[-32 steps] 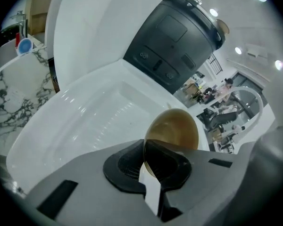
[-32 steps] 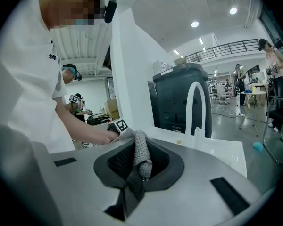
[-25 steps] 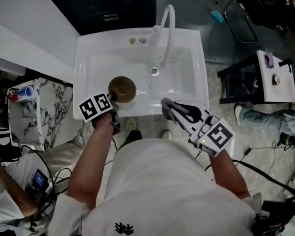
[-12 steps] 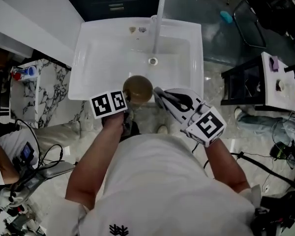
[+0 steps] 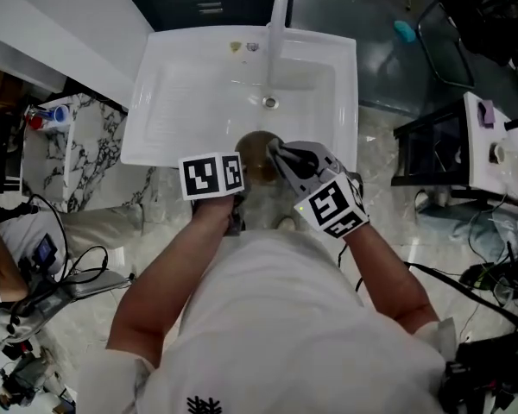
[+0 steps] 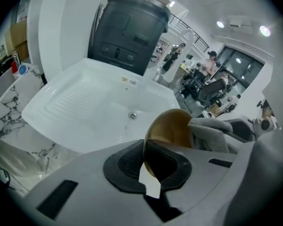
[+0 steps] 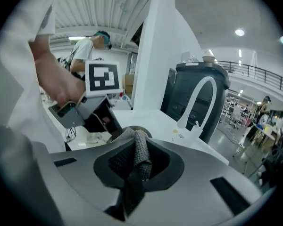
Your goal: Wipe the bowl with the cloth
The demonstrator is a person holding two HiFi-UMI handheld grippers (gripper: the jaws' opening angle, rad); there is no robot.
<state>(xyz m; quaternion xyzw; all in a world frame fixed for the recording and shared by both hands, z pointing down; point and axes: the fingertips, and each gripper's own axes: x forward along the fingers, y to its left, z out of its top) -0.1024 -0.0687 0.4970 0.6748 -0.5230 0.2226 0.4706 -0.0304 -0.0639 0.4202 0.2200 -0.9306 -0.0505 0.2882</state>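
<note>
White sink [image 5: 177,102], arched faucet [image 5: 279,11] beyond bowl [image 5: 253,147] and cloth [image 6: 211,134]

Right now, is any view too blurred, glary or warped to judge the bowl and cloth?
Head view: sharp and evenly lit, only mild sheen on the white sink. Left gripper view: heavy fisheye curvature, dark corners, ceiling lights flaring, yet the bowl reads clearly. Right gripper view: same curvature; the cloth is sharp up close, the background bright.

In the head view the bowl [image 5: 255,147] is largely hidden under both grippers. Its lower rim vanishes between the jaws of the left gripper [image 6: 150,169]. Just beyond the right gripper [image 7: 137,166], the cloth [image 7: 140,149] covers all but a sliver of rim.
</note>
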